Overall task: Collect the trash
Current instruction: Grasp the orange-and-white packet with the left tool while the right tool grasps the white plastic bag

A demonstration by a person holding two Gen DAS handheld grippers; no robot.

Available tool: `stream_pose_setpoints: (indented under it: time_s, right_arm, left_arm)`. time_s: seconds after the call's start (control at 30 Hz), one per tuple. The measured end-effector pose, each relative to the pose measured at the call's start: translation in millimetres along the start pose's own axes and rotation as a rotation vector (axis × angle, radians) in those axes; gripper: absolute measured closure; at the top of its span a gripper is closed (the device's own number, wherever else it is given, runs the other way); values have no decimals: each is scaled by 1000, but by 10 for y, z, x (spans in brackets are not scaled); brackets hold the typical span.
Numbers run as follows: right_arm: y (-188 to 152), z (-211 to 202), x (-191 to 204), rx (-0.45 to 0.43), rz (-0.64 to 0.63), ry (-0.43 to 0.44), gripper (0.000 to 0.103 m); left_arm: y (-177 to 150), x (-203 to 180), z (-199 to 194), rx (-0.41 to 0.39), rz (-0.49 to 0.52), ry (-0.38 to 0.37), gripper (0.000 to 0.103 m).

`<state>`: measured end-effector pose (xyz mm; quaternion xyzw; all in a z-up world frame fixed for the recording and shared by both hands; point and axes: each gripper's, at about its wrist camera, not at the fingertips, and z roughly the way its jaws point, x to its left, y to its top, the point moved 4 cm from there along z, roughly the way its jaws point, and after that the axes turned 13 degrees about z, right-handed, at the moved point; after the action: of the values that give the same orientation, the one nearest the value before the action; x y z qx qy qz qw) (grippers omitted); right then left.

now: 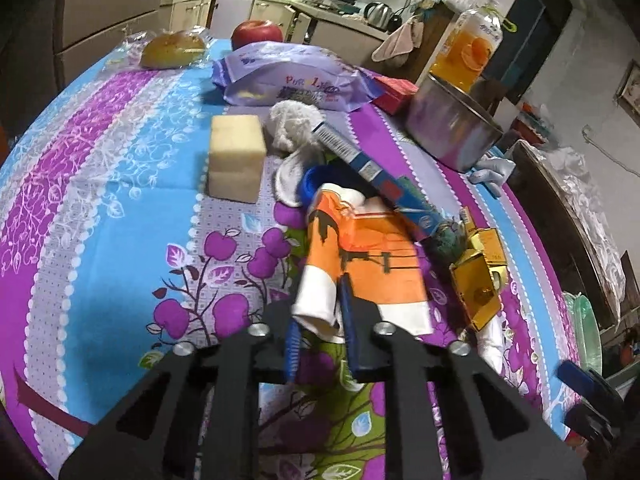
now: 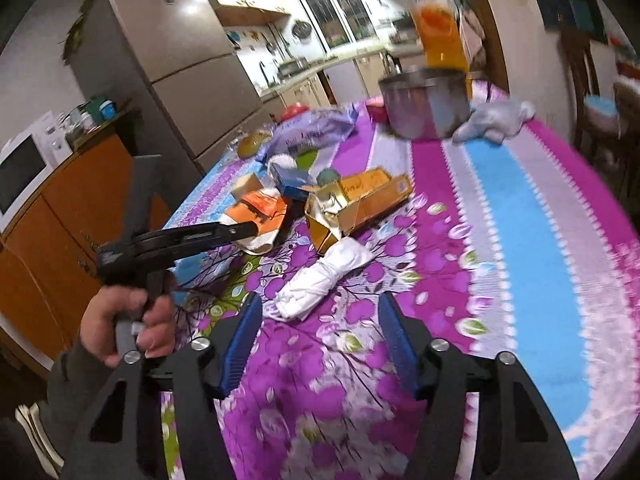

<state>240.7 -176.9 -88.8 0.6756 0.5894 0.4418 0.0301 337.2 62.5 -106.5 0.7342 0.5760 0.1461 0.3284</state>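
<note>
Left wrist view: the left gripper (image 1: 318,320) is clenched on the near end of an orange and white wrapper (image 1: 360,264), its 2 blue pads pinching the white edge. The wrapper lies on the table (image 1: 100,208), which wears a cloth with purple and blue stripes, in a litter pile toward the right side. Just past the wrapper a long blue box (image 1: 372,168) leans across a white rag (image 1: 292,128) and a blue lid (image 1: 312,184). Right of the wrapper sits a crushed gold box (image 1: 478,276), with a dark green ball (image 1: 450,240) touching it. A pale sponge block (image 1: 236,158) stands left of the pile, apart from it. Farther back lie a purple bag (image 1: 292,80), a red box (image 1: 394,90), a steel pot (image 1: 452,124) and an orange juice bottle (image 1: 468,46) behind it. At the far edge are a wrapped bun (image 1: 174,48) and a red apple (image 1: 257,33).

Right wrist view: the right gripper (image 2: 320,336) is released, its 2 blue pads apart with nothing between them, over the near part of the table (image 2: 520,240). A crumpled white paper (image 2: 320,280) lies just ahead of the pads, not touched. Beyond it sits the gold box (image 2: 356,204). At left a hand (image 2: 128,324) holds the left gripper (image 2: 250,232), whose tips meet the orange wrapper (image 2: 260,212). The pot (image 2: 426,104) stands near the far edge, with a pale cloth (image 2: 494,118) beside it. This view is blurred.
</note>
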Motion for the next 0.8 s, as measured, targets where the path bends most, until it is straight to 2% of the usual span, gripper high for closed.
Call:
stream_pose_setpoints:
  time_s: [0.13,0.47,0.57,0.63,0.73,0.77,0.8]
  right_arm:
    - [67,412,56,60,54,-37,47]
    - [176,867,151,52,59,-196,48]
    - [168,874,135,33,47,-218,55]
    - [165,857,112,29,41,-227,63]
    - [143,805,71,28,36,-214,68]
    - [129,770,61,26,35,-209,73]
    - [114,728,51,23,31,-201,73]
  left_arm:
    - [-8,-7,-104,-39,0,40,93]
    - [-36,-71,-138,-56,38,66,93]
    - [-50,-113,-130,-52,50,66,93]
    - [-61,-132,-156,-56,54,70,93]
    - [-76,-173,-235,-75,63,90,93]
    - [-87,-187,-269,-82,68,101,93]
    - [-102,-205,-312,-91,72,110,93]
